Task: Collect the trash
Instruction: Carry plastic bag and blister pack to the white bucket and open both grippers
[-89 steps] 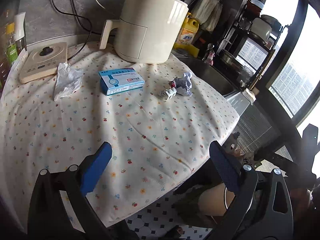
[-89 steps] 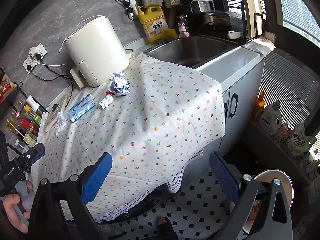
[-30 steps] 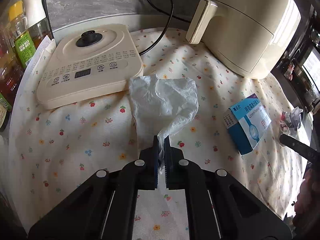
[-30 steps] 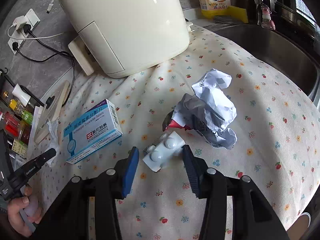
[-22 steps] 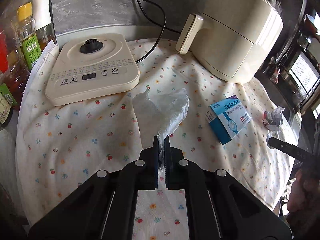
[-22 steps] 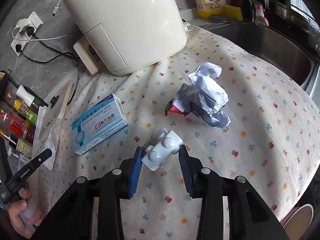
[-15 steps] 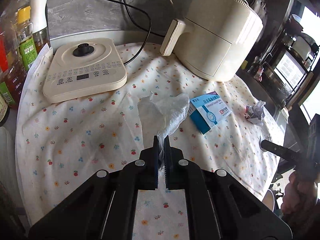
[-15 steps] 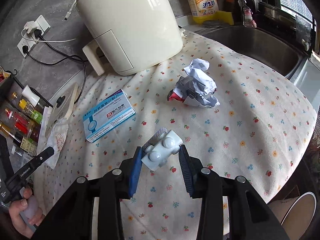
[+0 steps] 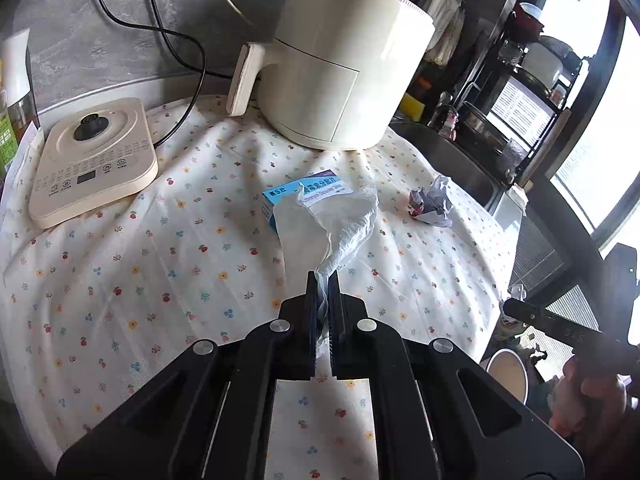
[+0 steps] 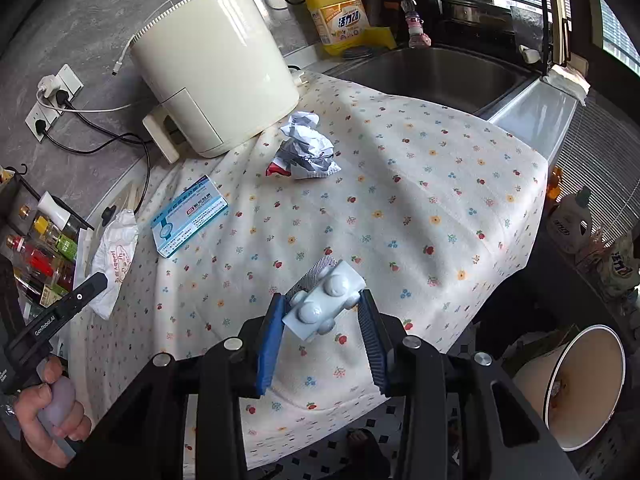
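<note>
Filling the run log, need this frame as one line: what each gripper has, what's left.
left gripper: shut on plastic wrapper | right gripper: shut on blister pack | left on cloth: medicine box, crumpled paper

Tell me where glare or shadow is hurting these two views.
Left wrist view: the window at right is blown out; the black left tool shades the floral tablecloth beneath it. Right wrist view: evenly lit, the white blister pack is sharp, edges bend from fisheye.
</note>
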